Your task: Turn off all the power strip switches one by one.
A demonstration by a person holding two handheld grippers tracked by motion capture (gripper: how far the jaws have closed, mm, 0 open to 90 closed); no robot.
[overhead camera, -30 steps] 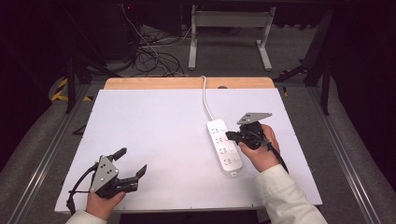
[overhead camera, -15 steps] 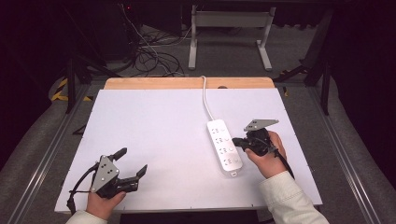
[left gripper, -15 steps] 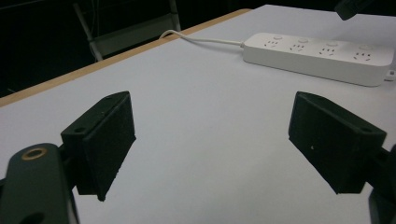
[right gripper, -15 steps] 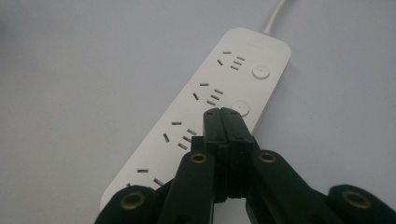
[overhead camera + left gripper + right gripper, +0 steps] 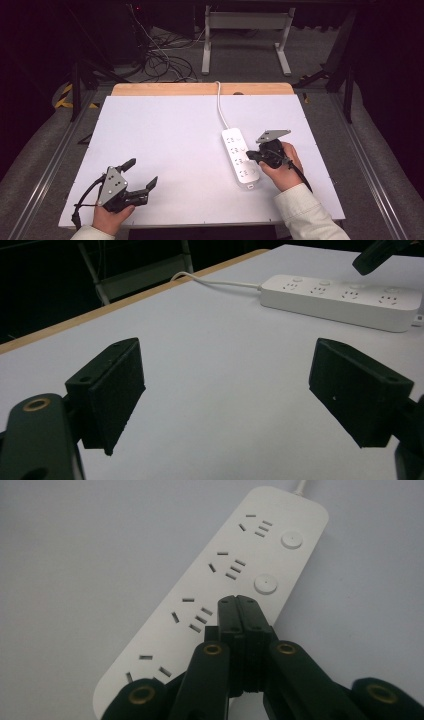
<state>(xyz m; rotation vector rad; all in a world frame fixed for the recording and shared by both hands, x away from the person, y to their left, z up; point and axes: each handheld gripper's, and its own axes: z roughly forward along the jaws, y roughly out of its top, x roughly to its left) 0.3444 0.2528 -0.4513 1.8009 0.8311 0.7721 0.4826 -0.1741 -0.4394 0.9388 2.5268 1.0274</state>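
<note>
A white power strip [image 5: 240, 157] with several sockets and round buttons lies right of the table's middle, its white cord [image 5: 220, 107] running to the far edge. My right gripper [image 5: 250, 155] is shut with nothing between its jaws. In the right gripper view its closed tips [image 5: 237, 603] hover over the strip [image 5: 220, 590], right where the third button from the cord end would be. My left gripper [image 5: 140, 173] rests open at the near left of the table. In the left gripper view its pads [image 5: 115, 390] stand wide apart over bare table, the strip [image 5: 345, 300] farther off.
The white table top [image 5: 165, 135] has a wooden strip [image 5: 200, 89] along its far edge. Beyond the table, cables [image 5: 160, 62] lie on the floor beside a metal stand [image 5: 245, 35]. Metal rails [image 5: 47, 165] run along both sides.
My right gripper has drawn slightly to the right, so its tips now sit at the strip's right edge. The left gripper has not moved.
</note>
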